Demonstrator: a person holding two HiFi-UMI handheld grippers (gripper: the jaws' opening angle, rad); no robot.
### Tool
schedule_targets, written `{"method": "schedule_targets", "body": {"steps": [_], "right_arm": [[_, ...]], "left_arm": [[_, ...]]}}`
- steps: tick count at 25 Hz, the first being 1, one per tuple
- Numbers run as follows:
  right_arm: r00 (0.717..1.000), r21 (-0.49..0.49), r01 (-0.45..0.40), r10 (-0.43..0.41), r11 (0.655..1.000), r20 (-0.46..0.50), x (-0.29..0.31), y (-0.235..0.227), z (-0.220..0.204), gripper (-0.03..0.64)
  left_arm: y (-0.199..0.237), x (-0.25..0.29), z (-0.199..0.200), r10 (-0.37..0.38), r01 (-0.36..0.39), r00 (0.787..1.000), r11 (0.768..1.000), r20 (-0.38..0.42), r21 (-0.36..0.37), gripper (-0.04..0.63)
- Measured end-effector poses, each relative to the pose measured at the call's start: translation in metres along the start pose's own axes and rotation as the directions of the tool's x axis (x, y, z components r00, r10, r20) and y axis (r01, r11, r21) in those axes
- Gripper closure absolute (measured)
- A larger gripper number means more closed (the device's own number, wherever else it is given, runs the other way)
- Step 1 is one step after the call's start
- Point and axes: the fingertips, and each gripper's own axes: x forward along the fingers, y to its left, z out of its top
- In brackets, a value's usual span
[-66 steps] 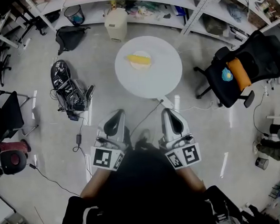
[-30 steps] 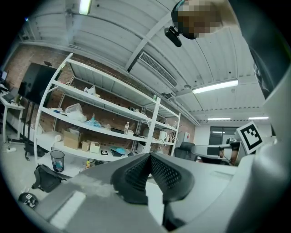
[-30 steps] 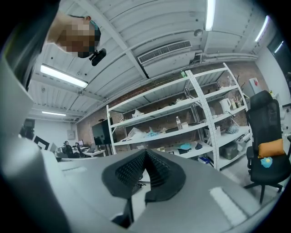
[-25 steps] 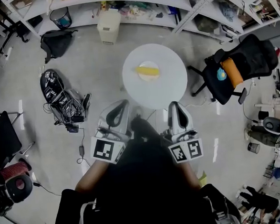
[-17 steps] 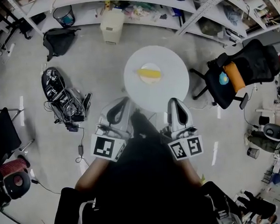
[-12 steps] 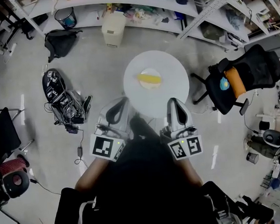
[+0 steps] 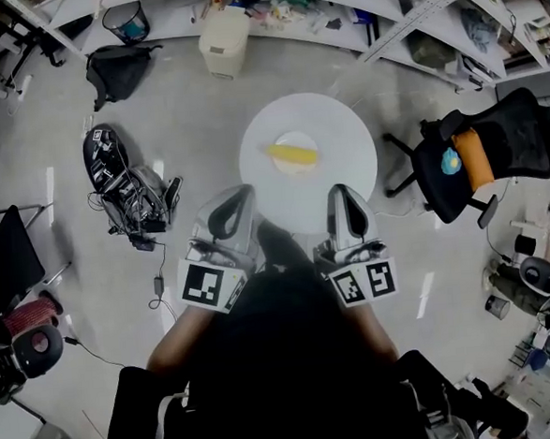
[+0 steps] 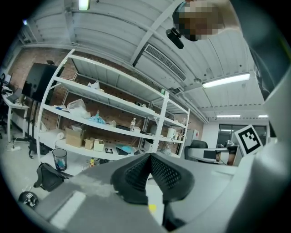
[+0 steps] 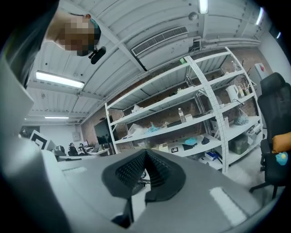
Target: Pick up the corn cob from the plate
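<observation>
A yellow corn cob [image 7: 292,153] lies on a small white plate [image 7: 297,166] in the middle of a round white table [image 7: 346,167]. In the head view my left gripper [image 7: 239,192] and right gripper [image 7: 337,191] are held side by side at the table's near edge, short of the plate. Both point level toward the shelves. The left gripper [image 8: 149,157] has its dark pads pressed together on nothing, and a yellow speck [image 8: 152,208] shows below them. The right gripper [image 9: 145,152] is likewise shut and empty.
A black office chair with an orange cushion [image 7: 477,157] stands right of the table. A heap of cables and gear [image 7: 127,182] lies on the floor to the left. A white bin [image 7: 225,41], a black bag [image 7: 119,70] and long shelves [image 7: 335,3] line the far side.
Both grippers have moved forward toward the round table, whose near edge now lies under their tips. The jaws stay shut and the corn has not moved on its plate.
</observation>
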Motion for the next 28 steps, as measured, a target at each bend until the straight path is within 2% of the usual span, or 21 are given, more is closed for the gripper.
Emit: {"method": "schedule_targets", "body": {"steps": [16, 20, 28], "right_arm": [[0.991, 0.059, 0.049, -0.041, 0.997, -0.124, 0.041, -0.060, -0.050, 0.609], [0.986, 0.066, 0.052, -0.041, 0.996, -0.159, 0.049, -0.072, -0.065, 0.609], [0.973, 0.094, 0.065, -0.043, 0.993, -0.226, 0.064, -0.093, -0.097, 0.609]], "left_arm": [[0.014, 0.066, -0.042, 0.007, -0.010, 0.996, 0.999, -0.090, -0.039, 0.589], [0.021, 0.076, -0.055, 0.034, -0.043, 0.993, 0.996, -0.114, -0.079, 0.589], [0.038, 0.094, -0.079, 0.064, -0.079, 0.988, 0.992, -0.142, -0.097, 0.589]]}}
